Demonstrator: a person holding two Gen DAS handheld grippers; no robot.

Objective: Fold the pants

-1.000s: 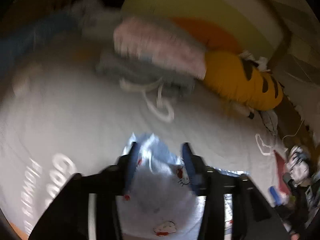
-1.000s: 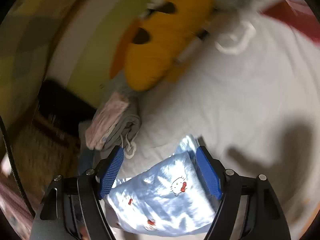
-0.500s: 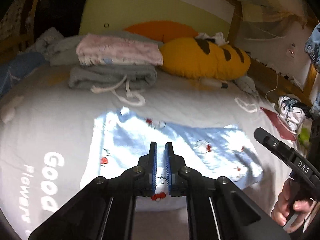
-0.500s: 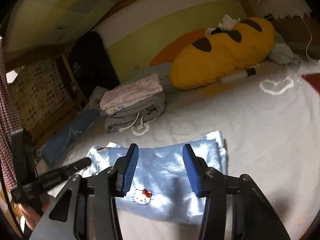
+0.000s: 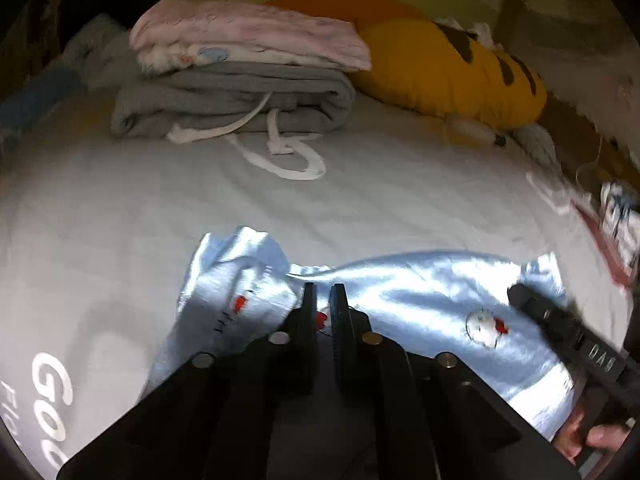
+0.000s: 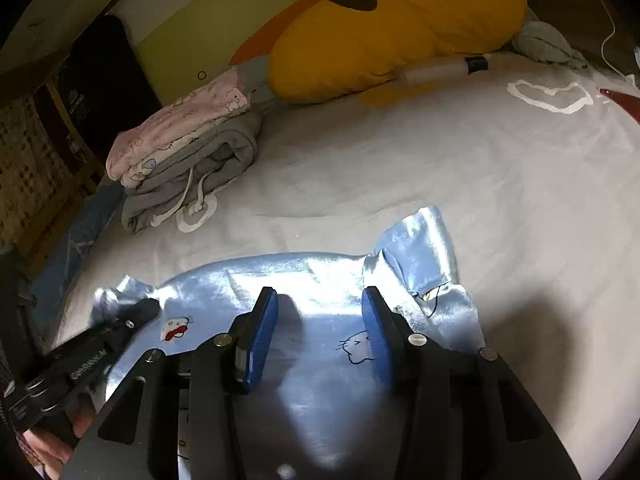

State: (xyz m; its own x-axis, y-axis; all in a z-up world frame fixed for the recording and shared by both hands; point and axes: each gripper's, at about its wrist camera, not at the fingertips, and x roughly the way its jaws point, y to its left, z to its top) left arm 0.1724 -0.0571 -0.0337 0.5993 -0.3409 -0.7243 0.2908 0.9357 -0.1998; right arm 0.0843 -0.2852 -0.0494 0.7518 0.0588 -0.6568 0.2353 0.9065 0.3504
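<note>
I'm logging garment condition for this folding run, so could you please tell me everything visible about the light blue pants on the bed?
The light blue pants look like thin, slightly shiny fabric printed with small cartoon cat faces, some with red bows. They lie crumpled in a long strip across the white bedsheet, one end bunched and partly turned over. The left gripper has its jaws nearly closed at the fabric; whether it pinches cloth is unclear. The right gripper is over the pants with jaws open.

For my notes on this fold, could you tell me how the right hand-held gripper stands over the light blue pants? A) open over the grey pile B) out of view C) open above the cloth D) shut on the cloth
C: the right hand-held gripper has its blue pads apart, with the light blue pants showing between them.
</note>
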